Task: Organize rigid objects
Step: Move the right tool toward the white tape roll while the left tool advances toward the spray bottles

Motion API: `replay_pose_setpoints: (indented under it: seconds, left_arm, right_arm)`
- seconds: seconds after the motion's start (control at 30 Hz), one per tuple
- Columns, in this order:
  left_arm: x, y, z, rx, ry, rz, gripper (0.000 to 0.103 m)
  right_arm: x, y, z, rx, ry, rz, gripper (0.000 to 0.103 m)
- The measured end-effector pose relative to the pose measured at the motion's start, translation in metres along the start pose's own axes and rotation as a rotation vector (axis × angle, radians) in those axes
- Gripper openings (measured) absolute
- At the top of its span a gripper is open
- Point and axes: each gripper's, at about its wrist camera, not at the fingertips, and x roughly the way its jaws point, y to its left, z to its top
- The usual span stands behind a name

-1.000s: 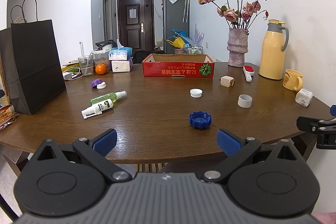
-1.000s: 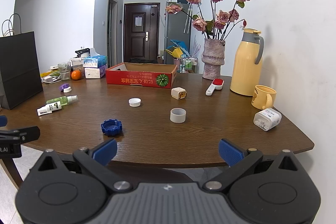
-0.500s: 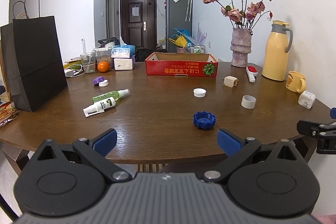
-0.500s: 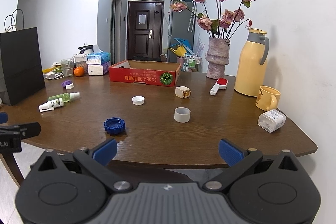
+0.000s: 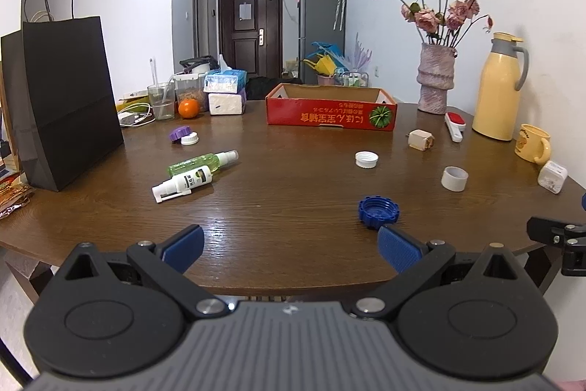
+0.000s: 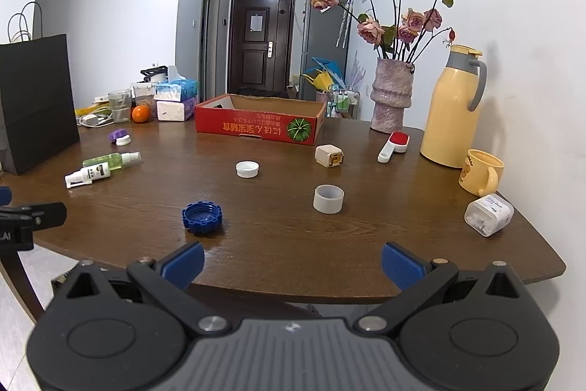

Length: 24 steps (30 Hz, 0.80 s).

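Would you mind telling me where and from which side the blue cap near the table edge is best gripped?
The blue cap lies flat with its open side up, a low ring with a notched rim. I would bring the right tool, now open, down from above and close across the outer rim on opposite sides; it looks too low for a sideways approach along the table.

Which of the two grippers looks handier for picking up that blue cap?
Probably the left hand-held gripper: the blue cap lies just past its right fingertip, jaws wide open. From the right hand-held gripper, also open, the cap sits farther off to its left.
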Motion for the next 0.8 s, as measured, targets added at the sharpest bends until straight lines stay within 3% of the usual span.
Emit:
replay_pose_setpoints:
  seconds: [0.8]
  left_arm:
    - [0.072, 0.021, 0.017, -0.043, 0.095, 0.045, 0.103]
  right_arm:
    - [0.075, -0.010, 0.018, 0.012, 0.086, -0.016, 0.103]
